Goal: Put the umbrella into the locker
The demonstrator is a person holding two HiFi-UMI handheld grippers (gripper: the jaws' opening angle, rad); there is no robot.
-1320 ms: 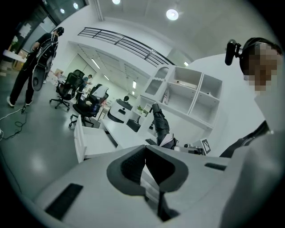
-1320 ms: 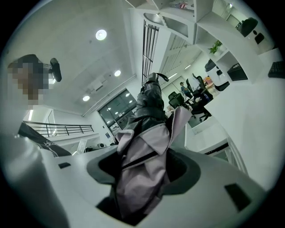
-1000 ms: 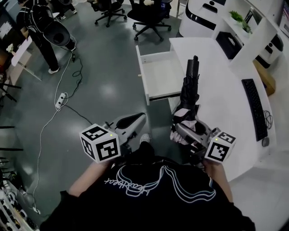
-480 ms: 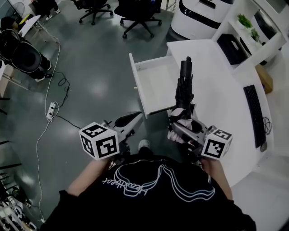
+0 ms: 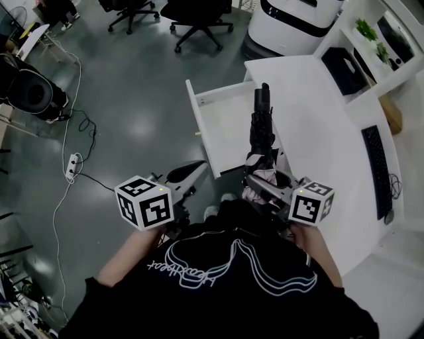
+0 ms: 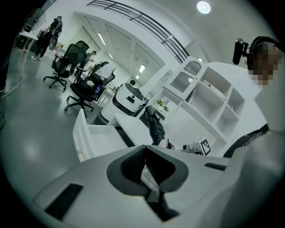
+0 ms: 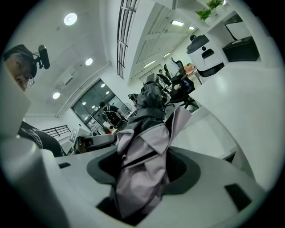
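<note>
My right gripper [image 5: 260, 180] is shut on a folded umbrella [image 5: 259, 124]; its pale lilac cloth [image 7: 143, 164] bunches between the pads. The umbrella's black end points away from me, along the right edge of the open white drawer [image 5: 201, 130]. In the left gripper view the umbrella [image 6: 155, 128] rises beside that drawer [image 6: 95, 139]. My left gripper [image 5: 193, 173] hovers over the floor just short of the drawer's near corner. Its pads [image 6: 133, 162] are pressed together with nothing between them.
A curved white desk [image 5: 318, 126] runs along the right with a black keyboard [image 5: 375, 161] on it. Office chairs [image 5: 196, 14] and a white machine [image 5: 295, 21] stand beyond the drawer. A power strip and cable [image 5: 70, 165] lie on the grey floor at the left.
Both grippers have moved forward and slightly down toward the drawer. The umbrella has come with the right one, and its far end now lies closer to the drawer's right edge.
</note>
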